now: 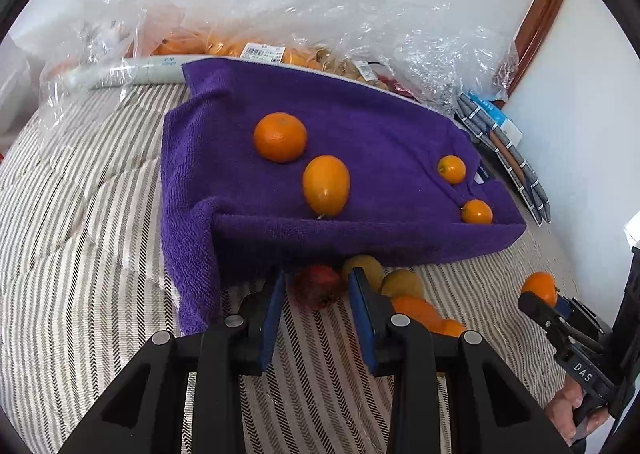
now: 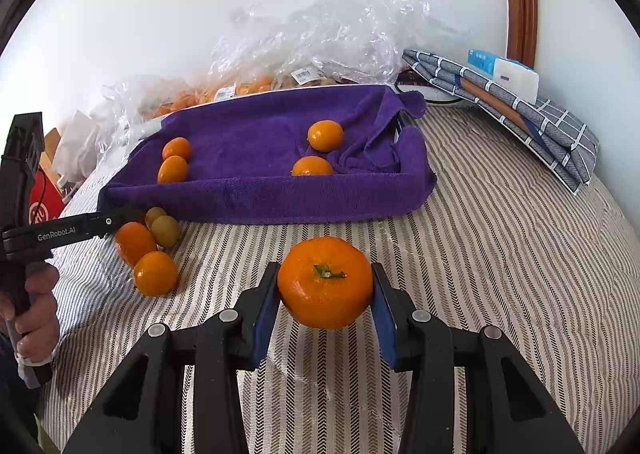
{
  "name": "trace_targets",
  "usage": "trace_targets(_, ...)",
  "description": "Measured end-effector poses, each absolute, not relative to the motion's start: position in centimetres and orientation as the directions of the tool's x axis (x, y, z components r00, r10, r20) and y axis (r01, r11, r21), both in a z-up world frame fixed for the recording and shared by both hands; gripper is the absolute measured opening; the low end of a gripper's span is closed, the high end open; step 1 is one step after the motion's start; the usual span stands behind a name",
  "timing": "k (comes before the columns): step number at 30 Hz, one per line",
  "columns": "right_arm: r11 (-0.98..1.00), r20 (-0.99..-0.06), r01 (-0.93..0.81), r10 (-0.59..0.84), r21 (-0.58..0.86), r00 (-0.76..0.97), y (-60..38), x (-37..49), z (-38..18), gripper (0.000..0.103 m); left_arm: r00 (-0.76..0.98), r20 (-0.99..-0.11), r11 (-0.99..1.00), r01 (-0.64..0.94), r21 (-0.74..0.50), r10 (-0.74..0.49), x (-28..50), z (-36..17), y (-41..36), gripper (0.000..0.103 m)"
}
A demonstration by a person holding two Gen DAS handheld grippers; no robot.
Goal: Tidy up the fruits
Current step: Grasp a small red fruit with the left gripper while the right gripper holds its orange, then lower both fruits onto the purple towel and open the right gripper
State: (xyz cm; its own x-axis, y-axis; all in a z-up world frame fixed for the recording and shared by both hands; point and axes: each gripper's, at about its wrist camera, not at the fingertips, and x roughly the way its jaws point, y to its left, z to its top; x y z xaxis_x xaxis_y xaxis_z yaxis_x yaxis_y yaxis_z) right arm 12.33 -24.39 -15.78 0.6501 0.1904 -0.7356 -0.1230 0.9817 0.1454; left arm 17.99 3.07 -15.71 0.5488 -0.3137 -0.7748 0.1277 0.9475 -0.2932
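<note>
i have a mandarin [image 2: 325, 282] clamped in the right gripper [image 2: 325, 294], both blue pads pressing its sides, stem up, hanging over the striped bed [image 2: 500, 254] just in front of the purple towel tray [image 2: 260, 197]. the left gripper [image 1: 318, 290] has a small dark red fruit [image 1: 318, 286] between its jaws at the tray's near edge; the pads look closed against it, so i judge it gripped, though the towel's shadow makes the contact hard to read. four orange fruits already lie on the towel: a round mandarin [image 1: 280, 137], an oval one [image 1: 326, 185] beside it, and two small ones [image 1: 451, 169] [image 1: 476, 211] toward the right side. a loose pile [image 2: 148, 250] of orange and yellow-green fruit waits on the bed by the left gripper, just outside the tray wall. behind the tray sit crumpled plastic bags [image 2: 320, 37] with more fruit. so i'm mid-sort, with both grippers loaded and the drop-off step next. the right needs to lift its mandarin over the near towel wall, which stands raised, and let go low on a bare patch so it doesn't roll into the others. the left has to pull its fruit clear of the pile without knocking the neighbours off toward the bed's edge.
</note>
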Motion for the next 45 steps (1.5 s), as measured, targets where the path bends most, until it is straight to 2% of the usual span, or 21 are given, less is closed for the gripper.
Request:
trace_targets(5,0.982,-0.736,-0.120,0.189,0.147,0.650,-24.5,12.3,-15.8,0.043,0.560,-0.763,0.945,0.134,-0.300,-0.321,17.9,-15.9,3.2,0.023)
trace_targets(12,0.983,-0.735,-0.109,0.183,0.147,0.653,-24.6,12.3,-15.9,0.043,0.595,-0.734,0.939,0.116,-0.325,-0.328,17.3,-15.5,4.0,0.023)
trace_targets(20,0.980,-0.725,-0.117,0.196,0.159,0.661,-24.8,12.2,-15.8,0.043,0.636,-0.704,0.945,0.145,-0.294,-0.317,16.4,-14.4,4.0,0.023)
trace_targets(31,0.968,-0.710,-0.123,0.243,0.217,0.661,-25.3,12.4,-14.5,0.043,0.700,-0.634,0.929,0.119,-0.350,-0.329,15.8,-11.6,6.2,0.023)
trace_targets(41,0.980,-0.653,-0.140,0.200,0.143,0.731,-25.9,16.8,-9.6,0.043,0.740,-0.632,0.950,0.029,-0.310,-0.229,20.0,-9.0,7.3,0.022)
trace_targets(45,0.967,-0.626,-0.164,0.251,0.194,0.738,-26.1,19.8,-8.7,0.043,0.733,-0.642,0.944,0.000,-0.330,-0.224,22.3,-10.0,7.3,0.023)
